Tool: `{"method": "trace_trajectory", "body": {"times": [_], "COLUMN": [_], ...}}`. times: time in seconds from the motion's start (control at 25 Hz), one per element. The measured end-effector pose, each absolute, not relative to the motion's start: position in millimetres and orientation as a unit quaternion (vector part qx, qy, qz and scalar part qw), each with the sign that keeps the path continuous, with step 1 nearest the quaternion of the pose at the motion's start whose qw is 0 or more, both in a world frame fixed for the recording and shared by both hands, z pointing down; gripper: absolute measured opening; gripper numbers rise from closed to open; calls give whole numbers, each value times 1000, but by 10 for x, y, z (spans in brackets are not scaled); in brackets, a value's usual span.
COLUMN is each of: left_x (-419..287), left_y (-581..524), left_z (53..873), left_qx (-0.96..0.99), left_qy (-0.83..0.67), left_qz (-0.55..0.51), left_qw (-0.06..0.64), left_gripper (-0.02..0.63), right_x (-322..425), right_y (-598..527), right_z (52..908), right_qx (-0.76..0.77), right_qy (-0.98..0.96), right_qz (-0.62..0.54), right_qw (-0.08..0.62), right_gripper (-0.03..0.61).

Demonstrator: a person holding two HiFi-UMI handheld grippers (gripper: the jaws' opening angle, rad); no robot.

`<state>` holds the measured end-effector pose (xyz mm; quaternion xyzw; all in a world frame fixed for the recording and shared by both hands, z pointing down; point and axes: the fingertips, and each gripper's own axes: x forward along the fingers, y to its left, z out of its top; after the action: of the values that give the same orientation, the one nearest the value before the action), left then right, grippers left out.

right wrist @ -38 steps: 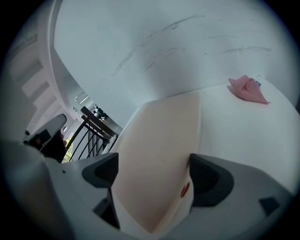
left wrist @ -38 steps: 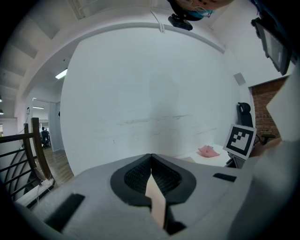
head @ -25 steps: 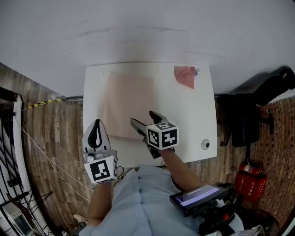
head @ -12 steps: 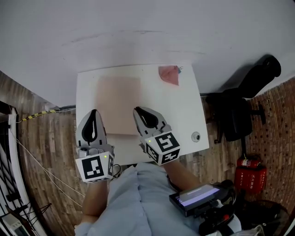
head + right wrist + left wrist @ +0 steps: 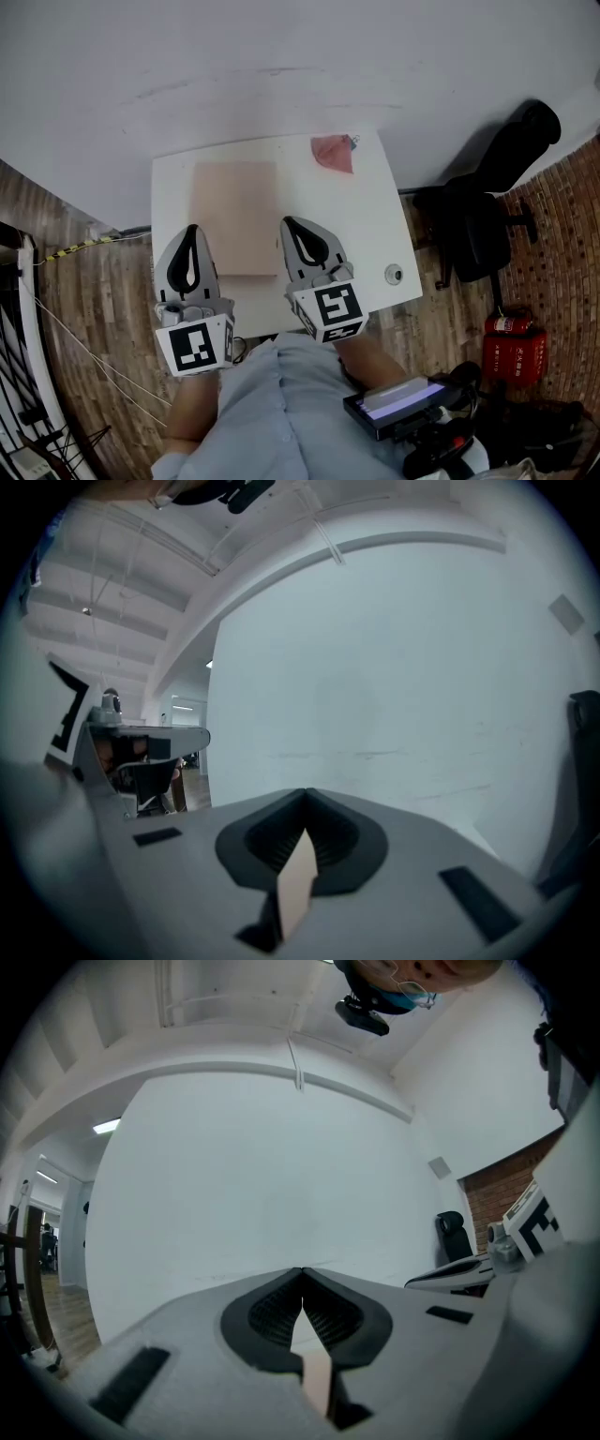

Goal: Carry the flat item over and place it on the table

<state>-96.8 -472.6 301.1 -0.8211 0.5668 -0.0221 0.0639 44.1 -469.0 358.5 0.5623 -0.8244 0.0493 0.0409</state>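
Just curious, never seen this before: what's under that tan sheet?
The tan sheet lies flat on the white table; the tabletop beneath it is covered, so nothing else can be seen there.

Readable text: none in any view.
Left gripper's cube (image 5: 195, 347): black-and-white square marker on its top face, a coded pattern with no letters or digits; at 7 o'clock in the head view.
Right gripper's cube (image 5: 328, 312): the same kind of square marker; near 6 o'clock in the head view.
Marker in left gripper view (image 5: 539, 1227): part of a black-and-white pattern, at 3 o'clock.
Marker in right gripper view (image 5: 64, 719): a sliver seen edge-on, at 9 o'clock.
Lit screen (image 5: 394, 405): print too small to read; at 5 o'clock.
Red extinguishers (image 5: 514, 352): labels too small to read; at 4 o'clock.
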Motion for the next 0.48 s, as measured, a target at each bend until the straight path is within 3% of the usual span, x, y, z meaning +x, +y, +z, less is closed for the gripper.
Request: {"method": "trace_trajectory", "body": {"times": [0.48], "left_x": [-955], "left_y": [-4650], "left_z": [2943], "left_qx": [-824], "left_qy": [561], "left_qz": [-20], "left_qw": [75], "left_gripper": [9], "right_x": [395], "right_y": [-4599], "right_z": [3498], "right_qx": [562], "right_qy": [-826], "right_qz": [32], "right_qw": [33], "right_gripper": [5]}}
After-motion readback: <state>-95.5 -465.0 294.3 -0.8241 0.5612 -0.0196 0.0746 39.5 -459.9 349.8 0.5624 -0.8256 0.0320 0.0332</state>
